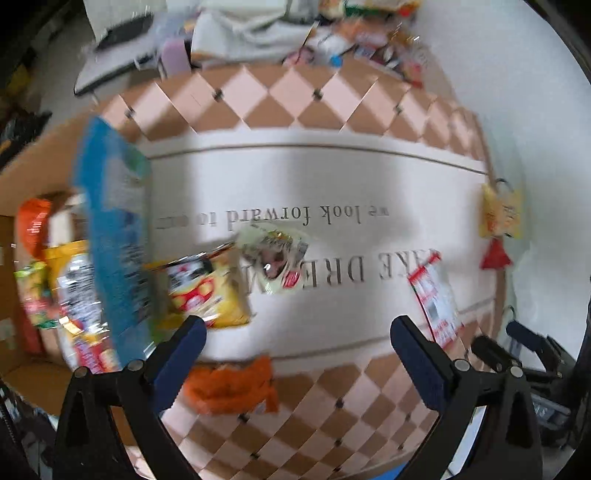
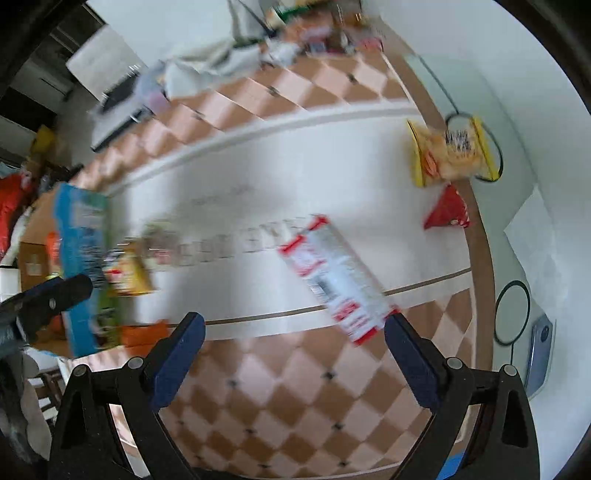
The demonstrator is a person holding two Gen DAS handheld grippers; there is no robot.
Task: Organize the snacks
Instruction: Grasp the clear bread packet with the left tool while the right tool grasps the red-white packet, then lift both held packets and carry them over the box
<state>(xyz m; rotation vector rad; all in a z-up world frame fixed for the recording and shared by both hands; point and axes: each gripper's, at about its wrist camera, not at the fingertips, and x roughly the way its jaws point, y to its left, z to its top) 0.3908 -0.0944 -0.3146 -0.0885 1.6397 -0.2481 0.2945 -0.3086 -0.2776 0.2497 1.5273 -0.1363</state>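
Observation:
Snacks lie on a checkered tablecloth. In the left wrist view my left gripper is open and empty above the cloth, near a yellow chip bag, a pale wrapped snack and an orange packet. A tall blue box stands at the left by a cardboard box of snacks. In the right wrist view my right gripper is open and empty, just short of a red-and-white packet. A yellow snack bag and a red packet lie farther right.
A pile of cloth and assorted packets sits at the table's far end, with a laptop beside it. A phone and a sheet of paper lie on the white surface right of the cloth. The left gripper shows at the left edge of the right wrist view.

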